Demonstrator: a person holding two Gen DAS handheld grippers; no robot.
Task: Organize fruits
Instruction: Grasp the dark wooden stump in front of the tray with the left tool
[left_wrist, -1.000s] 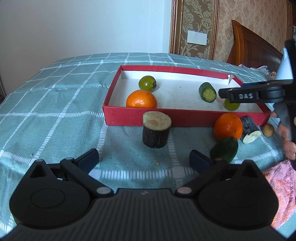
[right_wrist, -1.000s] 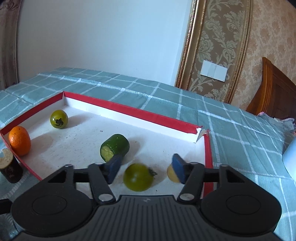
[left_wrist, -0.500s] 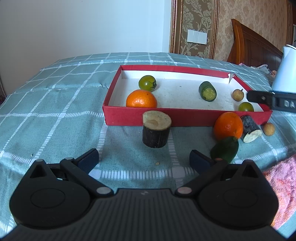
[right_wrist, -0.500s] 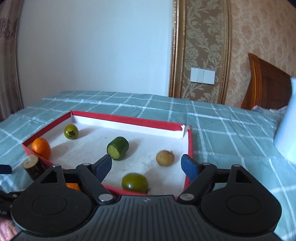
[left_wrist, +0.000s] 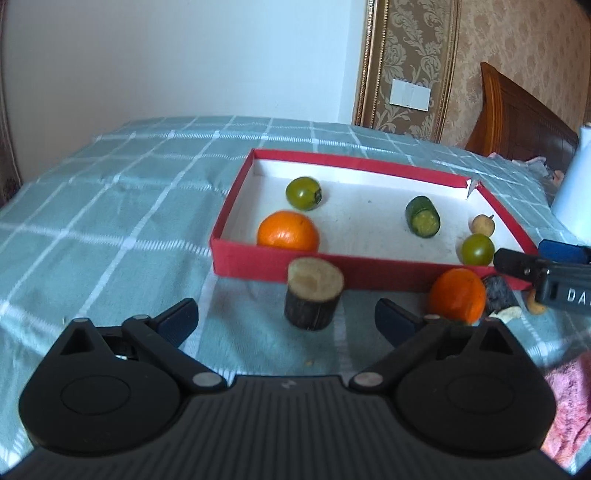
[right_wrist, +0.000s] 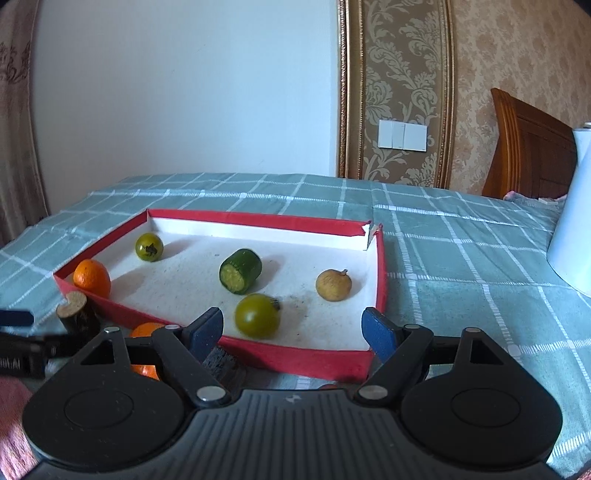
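Note:
A red tray (left_wrist: 258, 256) (right_wrist: 303, 360) on the checked cloth holds an orange (left_wrist: 288, 230) (right_wrist: 92, 277), two green tomatoes (left_wrist: 303, 193) (left_wrist: 477, 249) (right_wrist: 257, 315), a cucumber piece (left_wrist: 423, 221) (right_wrist: 240, 270) and a small tan fruit (left_wrist: 483, 224) (right_wrist: 333, 285). In front of the tray lie a second orange (left_wrist: 458, 299) (right_wrist: 146, 330), a wood stump (left_wrist: 313, 293) (right_wrist: 77, 314) and a dark cut piece (left_wrist: 498, 293). My left gripper (left_wrist: 286, 321) is open and empty, just short of the stump. My right gripper (right_wrist: 293, 332) is open and empty at the tray's near right edge.
A white jug (left_wrist: 576, 199) (right_wrist: 572, 229) stands right of the tray. A pink cloth (left_wrist: 569, 413) lies at the near right. A small brown fruit (left_wrist: 535, 303) lies by the dark piece. A wooden headboard (right_wrist: 532, 147) and a wall stand behind.
My right gripper has opened, let go of the green tomato and tan fruit in the tray and drawn back to its near edge. My left gripper has moved closer to the stump.

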